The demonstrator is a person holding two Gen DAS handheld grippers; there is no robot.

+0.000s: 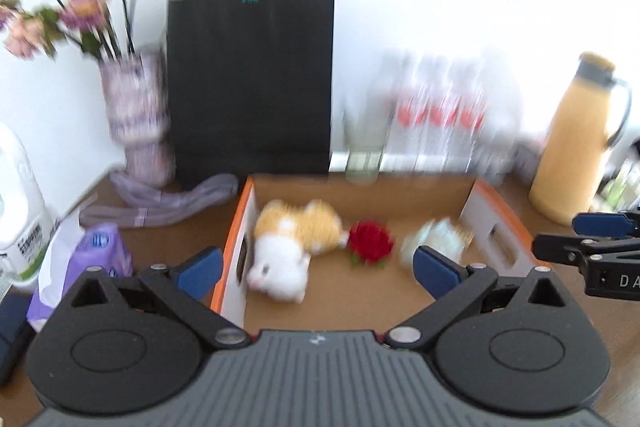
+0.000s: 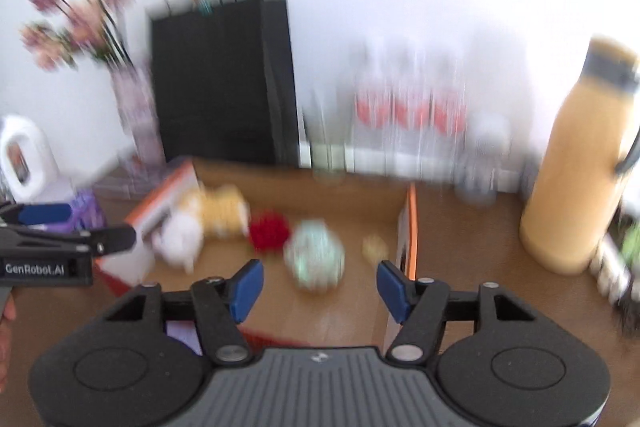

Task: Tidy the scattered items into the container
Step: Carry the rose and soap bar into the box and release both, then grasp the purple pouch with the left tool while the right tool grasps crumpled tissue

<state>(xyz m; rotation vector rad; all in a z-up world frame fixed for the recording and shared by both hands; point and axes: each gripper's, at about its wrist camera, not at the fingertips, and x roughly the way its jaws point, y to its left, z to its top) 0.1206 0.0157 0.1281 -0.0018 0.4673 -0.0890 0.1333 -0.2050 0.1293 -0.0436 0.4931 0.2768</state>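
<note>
Inside the box [image 1: 496, 223] lie the toy cat [image 1: 296, 243], red flower [image 1: 370, 241] and pale ball [image 2: 316, 253]. Both grippers' jaws are wide and empty. A low swing could bump the box wall.

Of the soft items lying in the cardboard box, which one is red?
The red flower, lying in the middle of the cardboard box between the orange-and-white plush cat and the pale green plush.

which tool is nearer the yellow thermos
Right. The right tool has the yellow thermos just off its right side; the left tool sits farther left, over the cardboard box.
</note>
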